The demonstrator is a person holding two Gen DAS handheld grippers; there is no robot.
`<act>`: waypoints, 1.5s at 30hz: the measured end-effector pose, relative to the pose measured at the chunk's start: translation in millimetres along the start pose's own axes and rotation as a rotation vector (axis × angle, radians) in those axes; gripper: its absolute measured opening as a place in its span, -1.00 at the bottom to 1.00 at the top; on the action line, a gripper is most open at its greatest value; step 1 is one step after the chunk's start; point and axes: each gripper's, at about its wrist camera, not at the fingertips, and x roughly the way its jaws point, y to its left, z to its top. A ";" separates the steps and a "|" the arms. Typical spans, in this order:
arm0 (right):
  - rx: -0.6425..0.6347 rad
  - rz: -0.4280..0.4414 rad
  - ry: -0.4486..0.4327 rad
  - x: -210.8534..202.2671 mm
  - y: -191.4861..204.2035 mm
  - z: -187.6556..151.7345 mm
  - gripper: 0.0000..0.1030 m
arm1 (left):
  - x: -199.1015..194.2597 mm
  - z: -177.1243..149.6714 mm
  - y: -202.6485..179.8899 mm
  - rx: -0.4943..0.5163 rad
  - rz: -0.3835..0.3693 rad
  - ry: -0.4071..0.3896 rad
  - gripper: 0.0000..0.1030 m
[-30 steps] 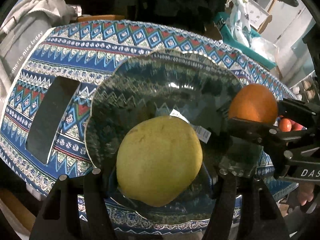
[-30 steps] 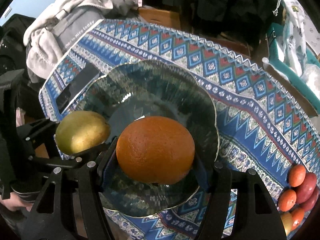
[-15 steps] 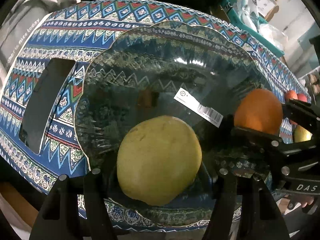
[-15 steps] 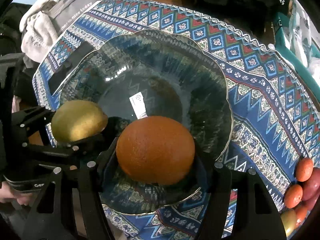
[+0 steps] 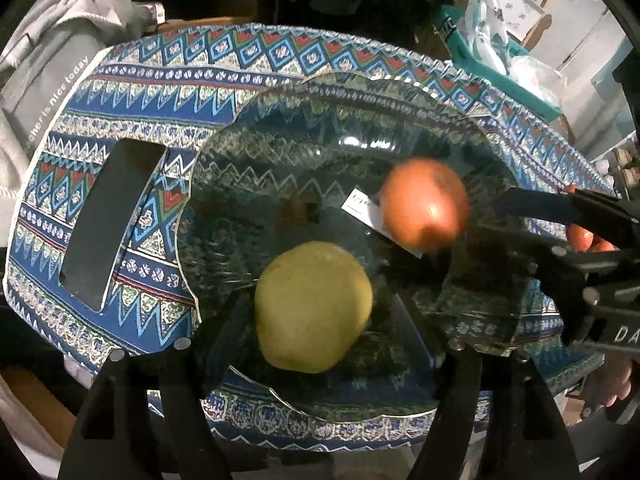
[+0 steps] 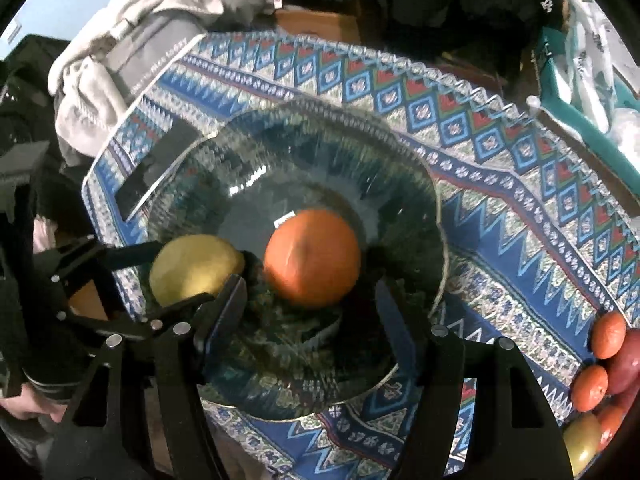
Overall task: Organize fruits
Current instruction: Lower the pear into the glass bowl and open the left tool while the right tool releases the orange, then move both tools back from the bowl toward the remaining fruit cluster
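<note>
Now both fruits lie in the glass bowl [image 5: 248,152]. Fingers spread, the left hand-held gripper [image 5: 320,320] flanks the pear [image 5: 314,306] without gripping it. Ahead of the right hand-held gripper [image 6: 310,304], whose fingers also stand apart, the orange [image 6: 312,256] sits blurred and free on the bowl's floor, just right of the pear. More fruits [image 6: 600,380] cluster far right on the patterned tabletop [image 6: 520,240]. A dark phone [image 5: 108,224] lies left of the bowl.
</note>
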 end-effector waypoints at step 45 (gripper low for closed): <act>0.107 -0.340 -0.261 -189.4 -106.0 -98.2 0.54 | -87.3 14.2 -170.9 0.262 -0.136 -0.183 0.67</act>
